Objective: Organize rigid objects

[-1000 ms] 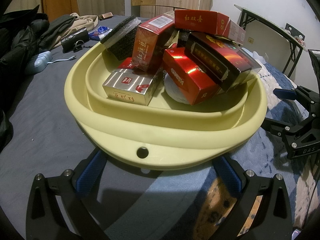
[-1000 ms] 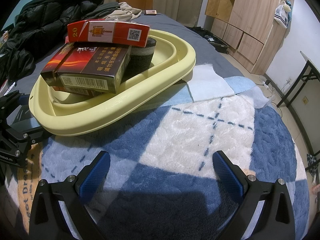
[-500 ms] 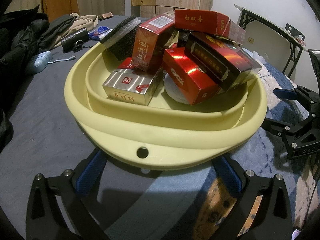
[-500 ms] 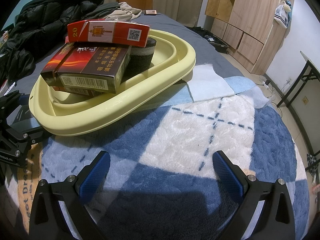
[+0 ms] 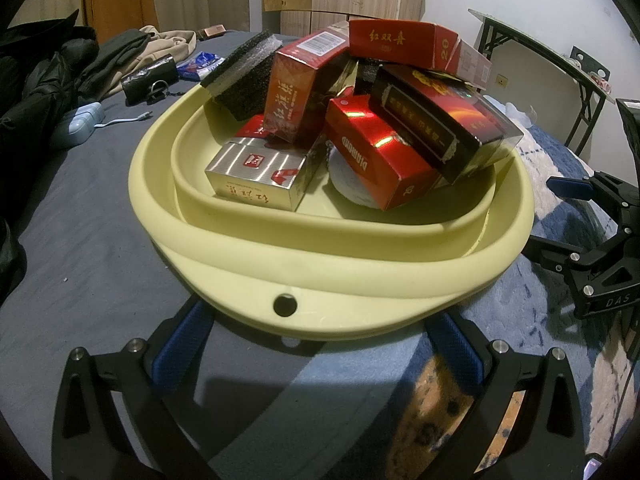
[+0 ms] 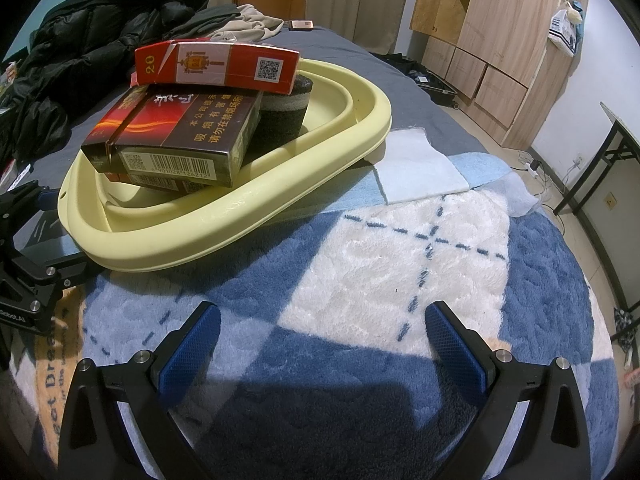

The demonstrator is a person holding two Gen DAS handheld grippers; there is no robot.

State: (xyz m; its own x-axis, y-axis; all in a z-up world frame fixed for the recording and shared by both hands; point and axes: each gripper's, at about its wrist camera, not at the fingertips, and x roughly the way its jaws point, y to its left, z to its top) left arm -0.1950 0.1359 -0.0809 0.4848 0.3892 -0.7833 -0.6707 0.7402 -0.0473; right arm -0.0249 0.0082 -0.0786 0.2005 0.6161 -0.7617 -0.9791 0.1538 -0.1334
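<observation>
A pale yellow basin (image 5: 304,264) (image 6: 224,216) rests on the bed, piled with several cigarette cartons: a silver one (image 5: 256,176), red ones (image 5: 376,152) (image 5: 296,84), a dark one (image 5: 444,120) (image 6: 180,136) and a red-and-white one (image 6: 216,66) on top. A black sponge block (image 5: 244,80) (image 6: 282,110) leans at the basin's far side. My left gripper (image 5: 316,344) stands open just below the basin's near rim, holding nothing. My right gripper (image 6: 320,340) hangs open over the blue-and-white blanket, apart from the basin. Each gripper shows at the edge of the other's view (image 5: 596,240) (image 6: 32,248).
Black jackets and clothes (image 6: 88,48) lie heaped at the bed's far left. A light blue cloth (image 6: 420,168) lies beside the basin. A black pouch (image 5: 148,76) and a charger with cable (image 5: 80,120) rest on the grey sheet. A folding table (image 5: 552,56) and wooden cabinets (image 6: 492,48) stand beyond.
</observation>
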